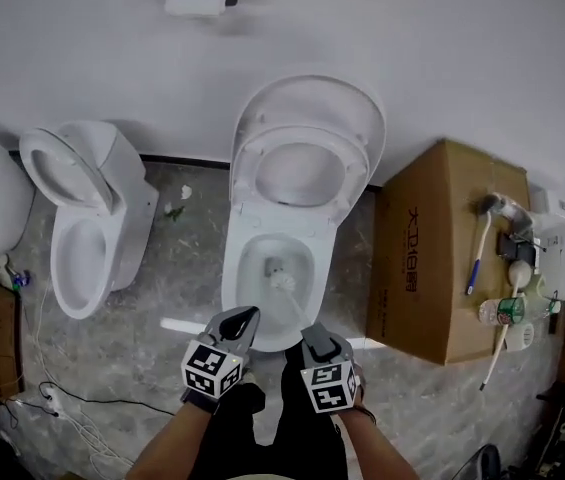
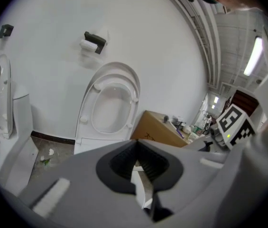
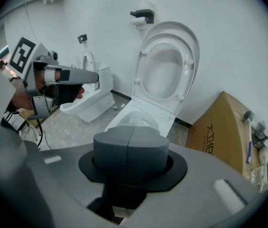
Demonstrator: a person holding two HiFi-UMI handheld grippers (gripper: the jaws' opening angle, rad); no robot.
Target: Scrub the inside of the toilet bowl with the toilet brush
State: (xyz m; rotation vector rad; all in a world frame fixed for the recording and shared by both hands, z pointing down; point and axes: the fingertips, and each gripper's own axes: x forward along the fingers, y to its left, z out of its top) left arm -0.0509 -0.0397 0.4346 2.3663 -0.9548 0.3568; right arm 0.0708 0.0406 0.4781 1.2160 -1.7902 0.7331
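Only the head view shows the white-bristled toilet brush [image 1: 280, 280]: its head sits down inside the white ceramic toilet bowl [image 1: 232, 286], and its pale handle runs back to the right gripper [image 1: 314, 336]. Right gripper view: grey jaws pressed seam to seam, clamped on that handle, brush head hidden behind them. The left gripper [image 1: 240, 320] hangs just beside it over the front rim. Its own view shows the tips meeting with nothing gripped, plus the brown cardboard box [image 2: 160, 129].
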